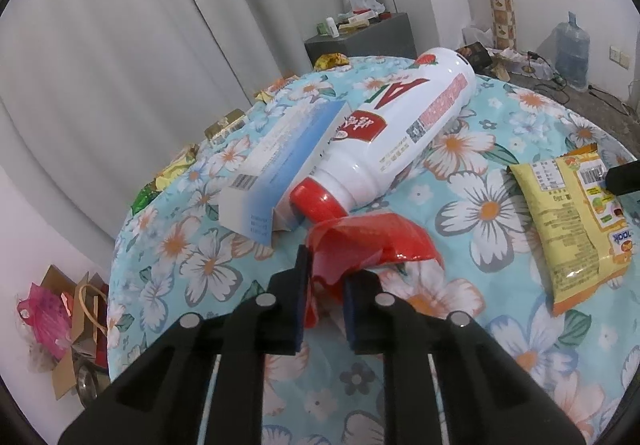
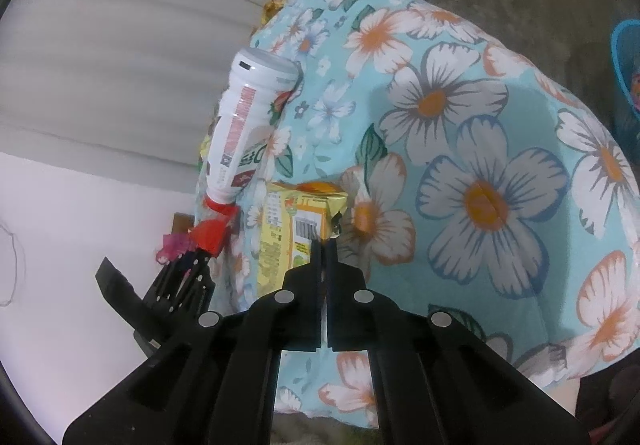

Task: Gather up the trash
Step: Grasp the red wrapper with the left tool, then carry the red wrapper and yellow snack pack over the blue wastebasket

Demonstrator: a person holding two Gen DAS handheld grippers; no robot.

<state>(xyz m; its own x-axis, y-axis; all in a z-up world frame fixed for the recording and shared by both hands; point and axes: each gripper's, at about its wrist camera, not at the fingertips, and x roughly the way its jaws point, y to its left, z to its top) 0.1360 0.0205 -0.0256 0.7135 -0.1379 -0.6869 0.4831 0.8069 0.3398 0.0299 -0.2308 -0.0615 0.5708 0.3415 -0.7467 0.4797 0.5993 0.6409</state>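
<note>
Trash spread on a flowered worktop, each tool closed on a piece of it.

A round worktop [image 1: 500, 205] covered in a light-blue cloth with white and orange flowers is seen before grey curtains, with a dark cabinet [image 1: 360, 35] and a water jug [image 1: 572, 45] at the upper right of the left wrist view. A white bottle [image 1: 404, 129] is laid on its side, its long axis running from upper right down to its red cap near the centre, beside a blue-white box [image 1: 280, 165]. A red wrapper [image 1: 372, 241] is pinched between the nearly closed pads of the left tool [image 1: 326, 277]. The right tool [image 2: 325, 245] is fully closed on the edge of a yellow snack packet [image 2: 292, 221], which lies at the centre of the right wrist view.
</note>
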